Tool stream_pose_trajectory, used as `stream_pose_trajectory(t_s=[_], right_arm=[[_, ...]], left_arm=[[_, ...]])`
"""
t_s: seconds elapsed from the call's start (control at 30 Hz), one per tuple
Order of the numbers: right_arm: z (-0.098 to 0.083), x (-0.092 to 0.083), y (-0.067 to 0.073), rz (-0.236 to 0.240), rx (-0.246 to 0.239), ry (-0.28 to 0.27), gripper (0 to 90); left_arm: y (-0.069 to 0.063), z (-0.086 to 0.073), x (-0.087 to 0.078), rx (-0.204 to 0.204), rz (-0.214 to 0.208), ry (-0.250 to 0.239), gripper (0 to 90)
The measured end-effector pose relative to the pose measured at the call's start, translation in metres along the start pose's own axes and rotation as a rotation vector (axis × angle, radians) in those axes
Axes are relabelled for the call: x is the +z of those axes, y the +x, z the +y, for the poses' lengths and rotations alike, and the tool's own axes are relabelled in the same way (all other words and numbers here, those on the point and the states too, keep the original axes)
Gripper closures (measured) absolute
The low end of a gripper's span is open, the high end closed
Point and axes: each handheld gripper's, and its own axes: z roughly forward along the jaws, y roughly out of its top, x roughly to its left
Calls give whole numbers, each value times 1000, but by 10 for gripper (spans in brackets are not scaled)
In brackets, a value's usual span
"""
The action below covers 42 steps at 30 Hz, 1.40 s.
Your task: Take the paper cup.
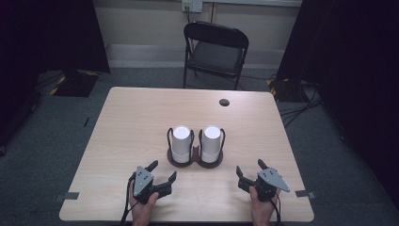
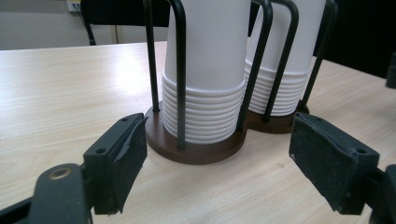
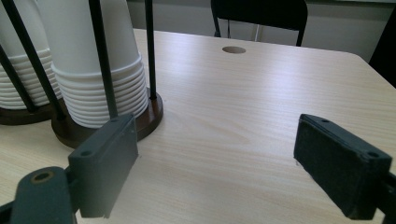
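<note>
- left gripper: jaws open, empty, 7 o'clock of cup holder
- right gripper: jaws open, empty, 4 o'clock of holder
- two white cup stacks, upside down in it

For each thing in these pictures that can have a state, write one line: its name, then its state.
Left claw: open, empty, near the table edge.
Right claw: open, empty, apart from the holder.
Left cup stack: upside down, nested, upright in the holder.
Right cup stack: upside down, nested, upright.
Cup holder: standing on the table, both bays filled.
Folding chair: unfolded, unoccupied.
</note>
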Motion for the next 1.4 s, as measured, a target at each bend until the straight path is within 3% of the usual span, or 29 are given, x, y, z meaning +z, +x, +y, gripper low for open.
stream_pose_trajectory(t_s=[0.4, 0.57, 0.77, 0.87, 1.1, 1.23, 1.33, 1.4], right_arm=[[0, 0, 0, -12, 7, 3, 136], [0, 0, 0, -32, 14, -5, 136], [-1, -2, 1, -52, 22, -15, 133], [-1, -2, 1, -67, 28, -16, 132], [-1, -2, 0, -49, 26, -13, 132], [-1, -2, 0, -52, 28, -19, 131], [-1, -2, 1, -60, 24, -12, 131], [-1, -2, 1, -58, 27, -16, 131]], left_arm=[[1, 6, 4, -11, -59, 3, 189], [-6, 15, 7, 7, -89, 4, 199], [-9, 27, 13, -11, -149, 7, 214], [-12, 31, 15, 6, -165, -2, 213], [-16, 40, 22, 37, -219, -2, 244], [-25, 46, 25, 87, -243, 2, 239], [-31, 53, 28, 78, -282, 2, 263], [-36, 57, 32, 95, -287, -2, 268]])
